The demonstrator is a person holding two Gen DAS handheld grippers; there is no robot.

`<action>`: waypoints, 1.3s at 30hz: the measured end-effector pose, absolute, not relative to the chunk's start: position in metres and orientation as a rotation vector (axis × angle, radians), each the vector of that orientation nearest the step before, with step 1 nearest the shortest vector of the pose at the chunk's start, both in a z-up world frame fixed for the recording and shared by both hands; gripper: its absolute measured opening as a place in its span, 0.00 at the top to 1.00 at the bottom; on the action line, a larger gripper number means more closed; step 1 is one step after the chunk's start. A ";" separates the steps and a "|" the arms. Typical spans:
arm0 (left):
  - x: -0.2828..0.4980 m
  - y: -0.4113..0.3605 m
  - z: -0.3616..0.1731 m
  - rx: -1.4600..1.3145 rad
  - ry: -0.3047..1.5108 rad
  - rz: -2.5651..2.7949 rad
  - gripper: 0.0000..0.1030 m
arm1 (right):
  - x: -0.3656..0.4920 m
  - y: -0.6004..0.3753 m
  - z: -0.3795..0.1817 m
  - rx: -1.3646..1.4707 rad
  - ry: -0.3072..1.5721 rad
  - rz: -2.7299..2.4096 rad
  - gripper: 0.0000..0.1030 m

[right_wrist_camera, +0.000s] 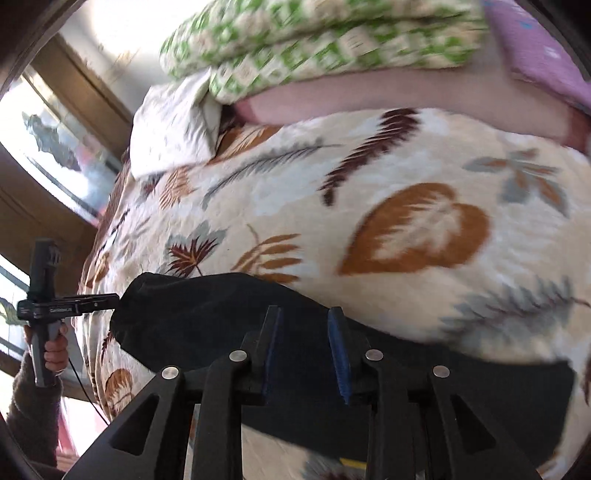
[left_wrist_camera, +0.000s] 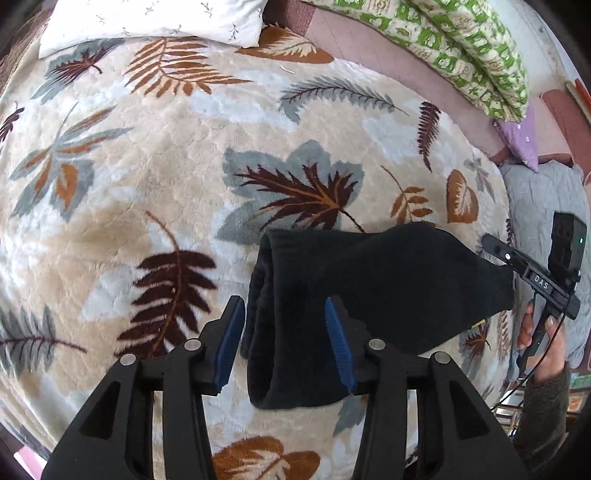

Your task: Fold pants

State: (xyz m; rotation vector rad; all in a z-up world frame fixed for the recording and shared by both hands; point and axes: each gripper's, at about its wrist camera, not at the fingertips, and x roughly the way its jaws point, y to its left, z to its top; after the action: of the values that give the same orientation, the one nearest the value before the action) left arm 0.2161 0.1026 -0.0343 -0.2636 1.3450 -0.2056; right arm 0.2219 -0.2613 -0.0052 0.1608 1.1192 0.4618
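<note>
**Black pants folded on the leaf blanket, both grippers loose over them**

Largest in my view is the cream leaf-print blanket [left_wrist_camera: 155,192], and I place everything from it. Beyond its far edge I see a white pillow [left_wrist_camera: 155,22] and a green-patterned quilt [left_wrist_camera: 454,51].

On the near part of the blanket lie the black pants [left_wrist_camera: 369,288], folded into a thick bundle. From my left wrist camera their long axis runs across the frame, the rounded folded end toward the left and the other end reaching right, toward the blanket's right edge.

My left gripper [left_wrist_camera: 284,339] points steeply down over that folded end. Its blue pads [left_wrist_camera: 229,343] stand spread, one either side of the fold and clear of the cloth.

My right gripper [right_wrist_camera: 304,350] tilts down over the pants too, in a blurred frame. Its jaws are parted a little with black cloth behind the gap; I see nothing pinched. In the left wrist view, the right hand [left_wrist_camera: 539,332] grips its handle by the blanket's right edge.
</note>
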 end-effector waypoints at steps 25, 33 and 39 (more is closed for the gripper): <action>0.254 0.017 -0.004 0.233 1.240 -0.302 0.52 | 0.288 -0.198 -0.073 0.018 1.336 0.645 0.58; 0.261 0.055 -0.024 0.175 1.352 -0.245 0.52 | 0.284 -0.181 -0.077 -0.094 1.368 0.722 0.59; 0.260 0.085 -0.048 -0.022 1.489 -0.297 0.52 | 0.271 -0.175 -0.072 -0.181 1.330 0.787 0.83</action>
State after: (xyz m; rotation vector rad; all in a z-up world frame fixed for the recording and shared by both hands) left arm 0.2600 0.0849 -0.0476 -0.0224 1.4886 -0.2968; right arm 0.2711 -0.1753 -0.0725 -0.1814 1.3300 0.7868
